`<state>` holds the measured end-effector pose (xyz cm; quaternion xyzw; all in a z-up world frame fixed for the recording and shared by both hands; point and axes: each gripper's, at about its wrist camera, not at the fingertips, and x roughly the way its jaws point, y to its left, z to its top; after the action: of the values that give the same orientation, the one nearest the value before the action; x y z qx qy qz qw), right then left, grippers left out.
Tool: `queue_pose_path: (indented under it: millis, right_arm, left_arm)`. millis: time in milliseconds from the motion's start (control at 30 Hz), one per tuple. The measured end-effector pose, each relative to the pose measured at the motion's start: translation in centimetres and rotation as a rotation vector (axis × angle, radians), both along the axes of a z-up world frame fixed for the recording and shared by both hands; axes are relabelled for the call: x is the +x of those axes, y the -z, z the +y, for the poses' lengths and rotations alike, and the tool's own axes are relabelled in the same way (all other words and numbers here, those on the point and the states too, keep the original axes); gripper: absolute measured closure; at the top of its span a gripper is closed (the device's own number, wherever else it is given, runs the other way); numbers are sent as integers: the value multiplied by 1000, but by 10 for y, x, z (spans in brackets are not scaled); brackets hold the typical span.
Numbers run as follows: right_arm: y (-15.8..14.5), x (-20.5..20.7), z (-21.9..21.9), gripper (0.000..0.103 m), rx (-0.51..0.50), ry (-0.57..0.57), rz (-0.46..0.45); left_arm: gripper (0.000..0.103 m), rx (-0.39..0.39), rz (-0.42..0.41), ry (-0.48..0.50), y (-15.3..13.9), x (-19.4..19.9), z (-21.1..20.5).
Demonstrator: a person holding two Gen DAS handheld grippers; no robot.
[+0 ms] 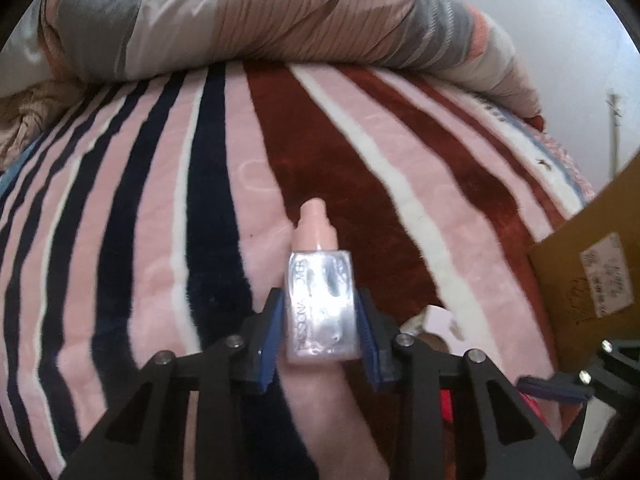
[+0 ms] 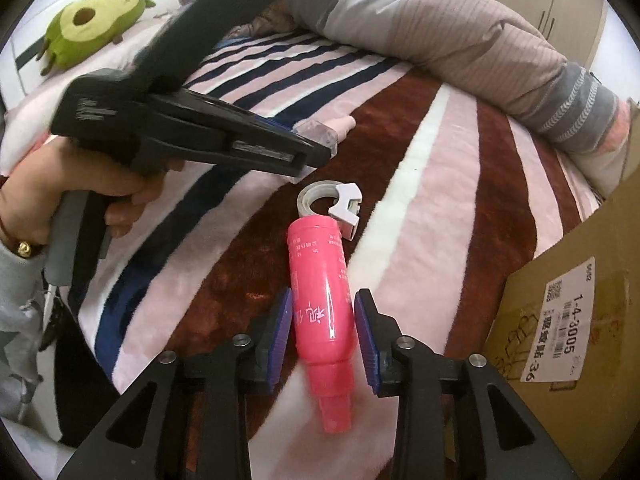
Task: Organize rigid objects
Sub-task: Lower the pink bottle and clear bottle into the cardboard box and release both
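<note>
My left gripper is shut on a clear square bottle with a pale pink cap, held above the striped blanket. In the right wrist view the left gripper shows at upper left with the bottle sticking out of its tip. My right gripper is open, its blue pads either side of a pink bottle lying on the blanket, cap toward me. I cannot tell whether the pads touch it. A tape roll with a white dispenser lies just beyond it.
A cardboard box stands at the right; it also shows in the left wrist view. A rolled quilt lies across the far side of the bed. A green avocado plush sits at far left.
</note>
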<state>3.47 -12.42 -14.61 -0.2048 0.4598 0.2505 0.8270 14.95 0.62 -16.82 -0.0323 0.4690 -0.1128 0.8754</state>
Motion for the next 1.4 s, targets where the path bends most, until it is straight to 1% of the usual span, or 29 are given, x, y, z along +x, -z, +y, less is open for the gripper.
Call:
queue_pose_path:
  millis: [67,167,233,333,433,533,700,833,1000,1133,1267,1400]
  right_arm:
    - [2,2,0,74,8,2,15]
    - [5,8,-1,74,24,11,41]
    - [8,10,0,73,24,12,51]
    - [12,11,2,76,23,1,56]
    - [6,9,3,77,45,6,54]
    - [-12,2,6,77,78,-18,25]
    - [-64,-13,10,77,178,-61,-34]
    - [-108,-23,7,77,262,-89,-81]
    - [-157,-28,-20,77,333,-68,-159]
    - [-185,-28,-54,76,370,-12,-223]
    - [-199,-21,-99,76,372,71,-272]
    - [-197,-10,-138,76,351,147,-281]
  left_arm:
    - [74,2,-22,-14,2,2,0]
    - [75,-23,-23,-26,0,2,5]
    - [75,-2,-23,-11,-3,-2,6]
    - [75,8,-49,-14,-18,-15,13]
    - [75,6,-86,-26,-41,-32,25]
    - [75,18,-133,-29,-67,-49,33]
    - [75,22,-229,-13,-119,-82,42]
    - [75,3,-296,26,-157,-106,36]
    - [75,-21,-361,114,-197,-126,4]
    - [75,-63,-381,184,-214,-126,-28]
    - [75,-53,-392,254,-221,-117,-70]
    - [75,-62,-383,314,-222,-106,-111]
